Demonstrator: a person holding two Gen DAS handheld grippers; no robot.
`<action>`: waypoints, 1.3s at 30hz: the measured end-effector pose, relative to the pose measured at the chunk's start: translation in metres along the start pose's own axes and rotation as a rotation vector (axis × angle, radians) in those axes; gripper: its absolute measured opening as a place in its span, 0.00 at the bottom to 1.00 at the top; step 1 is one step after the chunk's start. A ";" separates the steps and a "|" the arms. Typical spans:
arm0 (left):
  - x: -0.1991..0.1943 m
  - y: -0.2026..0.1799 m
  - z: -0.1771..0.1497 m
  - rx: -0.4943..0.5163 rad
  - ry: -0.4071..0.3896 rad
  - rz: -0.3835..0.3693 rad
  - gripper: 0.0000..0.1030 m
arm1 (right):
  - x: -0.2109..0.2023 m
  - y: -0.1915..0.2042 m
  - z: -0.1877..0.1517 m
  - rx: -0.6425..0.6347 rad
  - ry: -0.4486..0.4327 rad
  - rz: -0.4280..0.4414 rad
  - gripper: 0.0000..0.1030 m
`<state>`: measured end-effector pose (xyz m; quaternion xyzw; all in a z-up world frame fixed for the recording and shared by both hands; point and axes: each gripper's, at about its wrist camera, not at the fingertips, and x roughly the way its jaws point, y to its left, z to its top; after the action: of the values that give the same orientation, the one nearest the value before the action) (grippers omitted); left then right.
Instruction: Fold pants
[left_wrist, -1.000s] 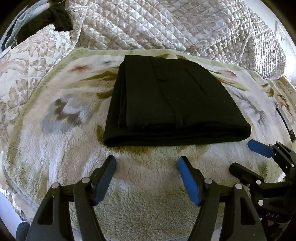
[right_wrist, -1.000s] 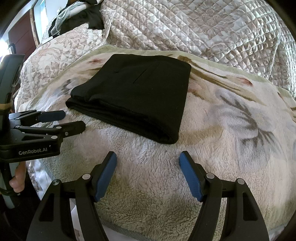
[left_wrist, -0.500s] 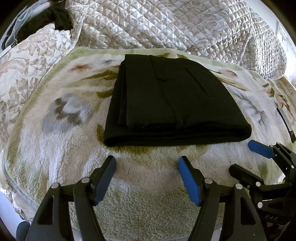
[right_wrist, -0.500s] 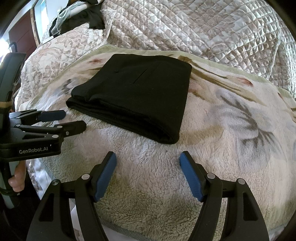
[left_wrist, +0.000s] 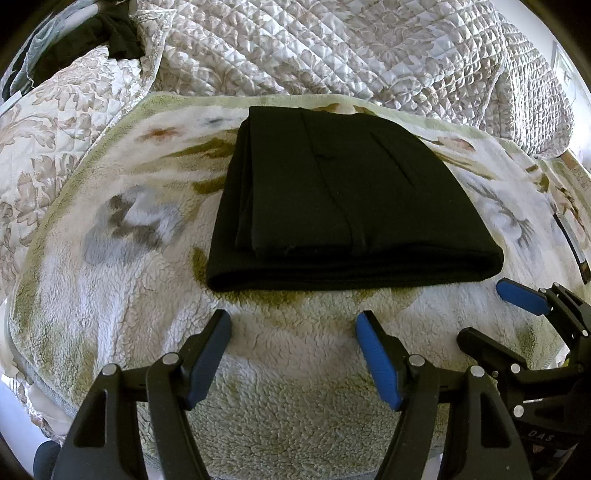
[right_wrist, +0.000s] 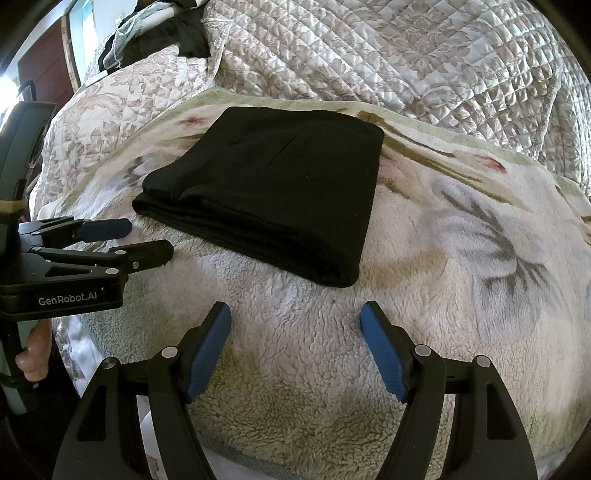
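Note:
The black pants (left_wrist: 343, 199) lie folded into a thick rectangle on a fluffy floral blanket (left_wrist: 110, 280); the right wrist view shows the same pants (right_wrist: 273, 195). My left gripper (left_wrist: 293, 325) hovers just short of the pants' near folded edge, open, with only blanket between its blue pads. My right gripper (right_wrist: 295, 317) is open too, near the pants' front right corner, holding nothing. Each gripper shows in the other's view: the right gripper (left_wrist: 491, 317) at the right, the left gripper (right_wrist: 147, 240) at the left.
A quilted beige bedspread (left_wrist: 332, 48) rises behind the blanket. Dark clothing (left_wrist: 110, 33) is piled at the far left corner. A dark strap-like object (left_wrist: 572, 243) lies at the blanket's right side. A hand (right_wrist: 35, 354) grips the left gripper's handle.

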<state>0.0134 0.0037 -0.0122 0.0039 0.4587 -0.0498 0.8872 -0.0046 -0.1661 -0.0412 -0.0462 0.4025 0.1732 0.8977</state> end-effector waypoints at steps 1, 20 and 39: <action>0.000 0.000 0.001 0.001 0.000 0.000 0.71 | 0.000 0.000 0.000 0.000 0.000 0.000 0.71; 0.000 -0.001 0.001 0.001 0.001 0.001 0.71 | 0.000 0.001 0.000 -0.001 -0.001 -0.001 0.71; 0.000 -0.001 0.001 0.003 0.002 0.003 0.71 | 0.003 0.002 0.003 -0.012 0.003 -0.005 0.72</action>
<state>0.0142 0.0031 -0.0120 0.0061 0.4596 -0.0492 0.8867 -0.0020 -0.1626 -0.0412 -0.0528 0.4026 0.1734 0.8972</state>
